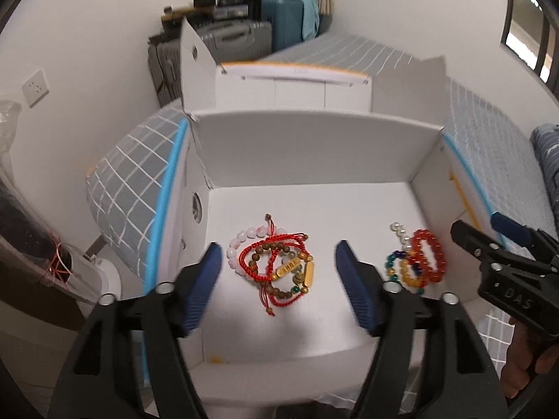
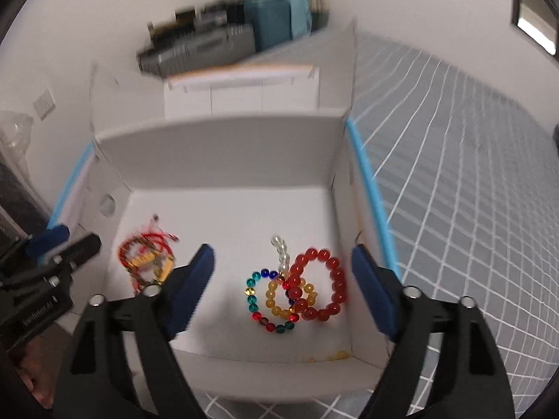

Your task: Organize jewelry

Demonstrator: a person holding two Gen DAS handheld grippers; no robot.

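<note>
An open white box (image 1: 314, 139) holds two heaps of bracelets. The left heap (image 1: 276, 265) has red cord, wooden bead, pink bead and gold-tube bracelets; it also shows in the right wrist view (image 2: 146, 262). The right heap has a red bead bracelet (image 2: 319, 286), a multicoloured one (image 2: 255, 300), a yellow one (image 2: 276, 295) and a pearl strand (image 2: 283, 255); it also shows in the left wrist view (image 1: 417, 262). My left gripper (image 1: 279, 286) is open above the left heap. My right gripper (image 2: 283, 289) is open above the right heap. Both are empty.
The box sits on a bed with a grey checked cover (image 2: 454, 192) and blue piping. A second white box (image 1: 293, 83) stands behind. Suitcases (image 1: 279, 21) are stacked against the far wall. A wall socket (image 1: 35, 87) is at left.
</note>
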